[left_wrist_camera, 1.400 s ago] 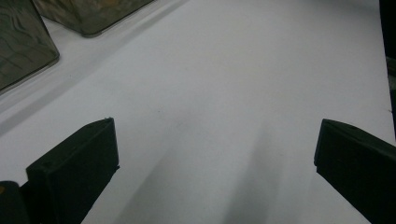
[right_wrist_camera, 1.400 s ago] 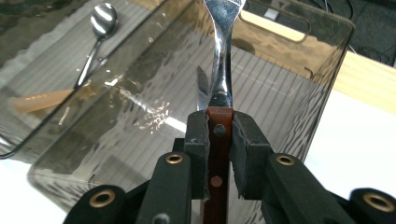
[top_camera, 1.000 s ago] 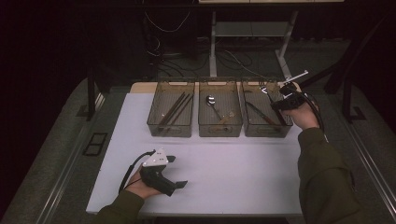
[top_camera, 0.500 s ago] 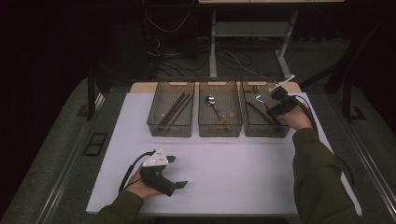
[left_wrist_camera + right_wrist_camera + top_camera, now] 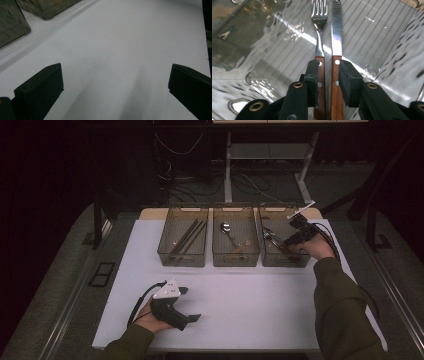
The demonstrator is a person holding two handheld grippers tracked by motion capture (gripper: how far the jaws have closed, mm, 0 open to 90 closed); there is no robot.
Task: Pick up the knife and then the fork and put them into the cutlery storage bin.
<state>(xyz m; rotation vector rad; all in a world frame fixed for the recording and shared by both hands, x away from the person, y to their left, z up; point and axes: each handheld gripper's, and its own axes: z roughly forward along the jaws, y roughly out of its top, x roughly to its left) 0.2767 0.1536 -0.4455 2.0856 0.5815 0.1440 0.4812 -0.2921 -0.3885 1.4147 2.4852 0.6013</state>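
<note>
- High view: your right gripper (image 5: 286, 241) reaches down into the right-hand bin (image 5: 283, 260) of three clear bins standing in a row at the far side of the white table (image 5: 260, 305). The middle bin (image 5: 235, 259) holds a spoon (image 5: 228, 232); the left bin (image 5: 182, 257) holds dark sticks (image 5: 188, 236). Your left gripper (image 5: 191, 304) rests on the near left part of the table, well apart from the bins.
- Left gripper view: your jaws stand wide apart over bare tabletop (image 5: 120, 50), with nothing between them.
- Right gripper view: a fork (image 5: 319, 30) and a knife (image 5: 336, 32), both with brown wooden handles, lie side by side on the ribbed floor of the bin. Your jaws flank both handles; they have just been opening, and whether the pads press on the wood can't be made out.
</note>
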